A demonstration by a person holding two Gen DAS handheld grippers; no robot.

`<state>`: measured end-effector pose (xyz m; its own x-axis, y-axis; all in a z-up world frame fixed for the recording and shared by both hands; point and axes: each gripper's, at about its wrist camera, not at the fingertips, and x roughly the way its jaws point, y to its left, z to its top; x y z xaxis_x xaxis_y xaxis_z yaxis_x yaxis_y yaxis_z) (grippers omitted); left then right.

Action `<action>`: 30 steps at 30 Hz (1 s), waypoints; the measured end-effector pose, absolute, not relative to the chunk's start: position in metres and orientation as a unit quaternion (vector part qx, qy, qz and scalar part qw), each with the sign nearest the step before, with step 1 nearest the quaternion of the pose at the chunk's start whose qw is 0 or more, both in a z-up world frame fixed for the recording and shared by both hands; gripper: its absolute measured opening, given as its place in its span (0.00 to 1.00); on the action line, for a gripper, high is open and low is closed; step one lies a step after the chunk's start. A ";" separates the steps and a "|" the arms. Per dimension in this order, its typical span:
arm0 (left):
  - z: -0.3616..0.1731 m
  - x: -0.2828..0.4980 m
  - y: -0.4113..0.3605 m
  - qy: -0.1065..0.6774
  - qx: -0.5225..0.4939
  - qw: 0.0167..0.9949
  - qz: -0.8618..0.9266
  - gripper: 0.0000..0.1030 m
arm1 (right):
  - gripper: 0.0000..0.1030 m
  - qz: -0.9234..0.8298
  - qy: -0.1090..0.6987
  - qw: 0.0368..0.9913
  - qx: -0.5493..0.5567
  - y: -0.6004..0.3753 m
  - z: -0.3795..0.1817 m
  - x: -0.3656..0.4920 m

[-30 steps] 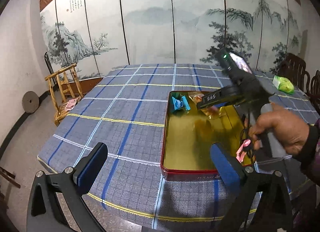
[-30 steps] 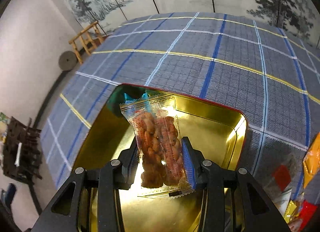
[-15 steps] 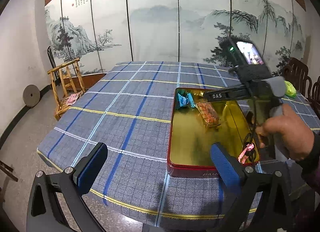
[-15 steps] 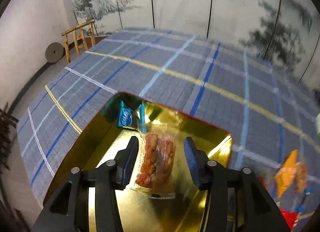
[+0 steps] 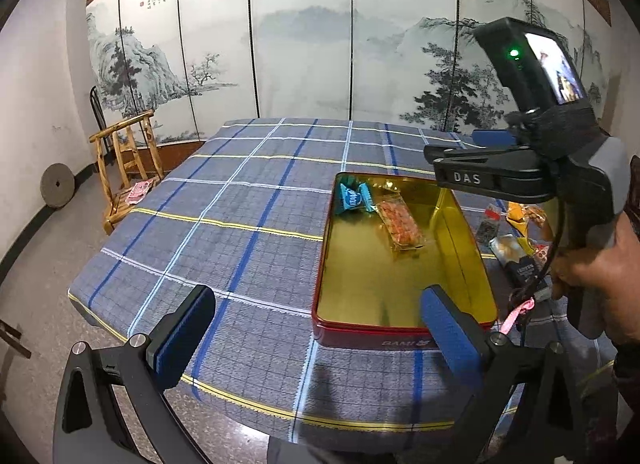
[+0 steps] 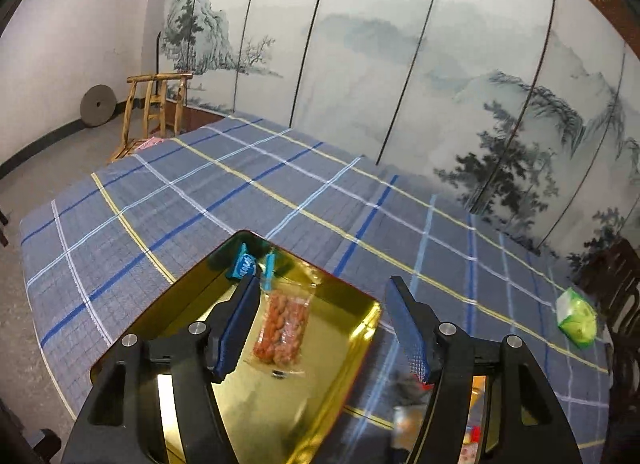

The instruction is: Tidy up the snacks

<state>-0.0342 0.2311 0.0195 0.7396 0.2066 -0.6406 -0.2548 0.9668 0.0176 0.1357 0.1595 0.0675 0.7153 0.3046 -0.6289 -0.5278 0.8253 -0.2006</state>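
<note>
A clear packet of orange-brown snacks lies flat on the gold floor of a red-sided tin, just beside a blue-wrapped sweet tucked into the tin's far corner. Above the tin, the right gripper hangs with its jaws opening and nothing between them; the packet shows in the gap but rests on the tin floor below. The left gripper hovers at the tin's near side, jaws spread wide and empty. More wrapped snacks sit loose on the checked tablecloth to the tin's right, and a green packet lies well apart beyond it. The likely risk: a swing toward that pile could catch a finger on the tin's wall and shove the light tin across the cloth.
</note>
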 end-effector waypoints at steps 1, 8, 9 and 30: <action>0.020 -0.034 0.229 0.339 -0.033 0.932 0.122 0.99 | 0.64 0.227 0.298 0.908 -0.186 0.156 0.070 0.134; 0.026 -0.032 0.205 0.340 -0.016 0.934 0.106 0.99 | 0.64 0.204 0.288 0.919 -0.178 0.124 0.080 0.125; 0.027 -0.031 0.201 0.340 -0.014 0.935 0.103 0.99 | 0.64 0.202 0.288 0.920 -0.174 0.118 0.082 0.124; 0.035 0.000 0.093 0.366 0.055 0.929 -0.008 0.99 | 0.69 0.108 0.310 0.940 -0.092 -0.048 0.071 0.116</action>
<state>0.0002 0.0934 0.0347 0.7318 0.0251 -0.6811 0.0559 0.9937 0.0967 0.1158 -0.0481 0.0711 0.7848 0.1449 -0.6026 -0.2594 0.9598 -0.1071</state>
